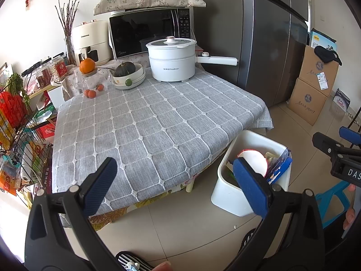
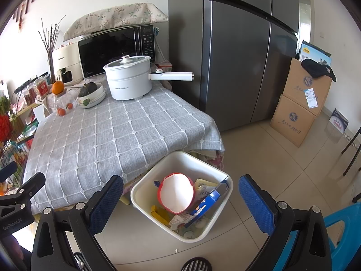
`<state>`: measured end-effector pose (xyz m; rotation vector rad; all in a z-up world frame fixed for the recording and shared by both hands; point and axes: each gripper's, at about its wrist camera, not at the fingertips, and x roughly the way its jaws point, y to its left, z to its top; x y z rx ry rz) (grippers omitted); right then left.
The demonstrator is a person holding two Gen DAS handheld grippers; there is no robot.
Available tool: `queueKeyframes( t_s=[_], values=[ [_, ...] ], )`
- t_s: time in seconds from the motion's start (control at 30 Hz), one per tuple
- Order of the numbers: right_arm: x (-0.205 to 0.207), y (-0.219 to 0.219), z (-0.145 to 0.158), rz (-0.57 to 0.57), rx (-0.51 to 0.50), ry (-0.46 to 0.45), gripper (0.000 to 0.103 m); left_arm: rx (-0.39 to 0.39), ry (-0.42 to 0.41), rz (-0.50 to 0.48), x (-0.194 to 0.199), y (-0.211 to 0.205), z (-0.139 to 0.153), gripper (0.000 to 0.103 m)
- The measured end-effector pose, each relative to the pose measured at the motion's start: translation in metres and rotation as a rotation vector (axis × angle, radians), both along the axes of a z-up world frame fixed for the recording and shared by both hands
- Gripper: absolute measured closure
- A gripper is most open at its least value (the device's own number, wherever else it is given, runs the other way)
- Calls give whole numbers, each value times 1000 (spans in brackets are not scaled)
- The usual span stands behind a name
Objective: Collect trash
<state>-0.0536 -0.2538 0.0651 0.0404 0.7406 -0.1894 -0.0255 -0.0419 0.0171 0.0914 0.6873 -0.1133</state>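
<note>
A white trash bin (image 2: 144,205) stands on the floor at the table's near right corner; it also shows in the left wrist view (image 1: 227,194). In it lie a red-rimmed white paper bowl (image 2: 177,194), a blue carton (image 2: 207,202), yellow scraps and other wrappers. My right gripper (image 2: 180,203) is open and empty, held above the bin. My left gripper (image 1: 176,185) is open and empty, over the table's near edge, left of the bin. The right gripper also shows at the right edge of the left wrist view (image 1: 338,149).
The table wears a grey checked cloth (image 1: 146,131). At its far end stand a white electric pot (image 1: 172,58), a bowl with a squash (image 1: 128,74), oranges (image 1: 92,92), a microwave (image 1: 149,33). A fridge (image 2: 237,52), cardboard boxes (image 2: 300,103), a wire rack (image 1: 20,135) and a blue stool (image 2: 340,225) surround it.
</note>
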Motion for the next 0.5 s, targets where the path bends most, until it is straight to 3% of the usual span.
queueKeyframes(
  t_s=[0.37, 0.5],
  values=[
    [0, 0, 0, 1, 0, 0, 0, -11, 28, -11, 2, 1, -3, 1],
    [0, 1, -1, 12, -2, -7, 0, -76, 63, -20, 9, 12, -9, 1]
  ],
)
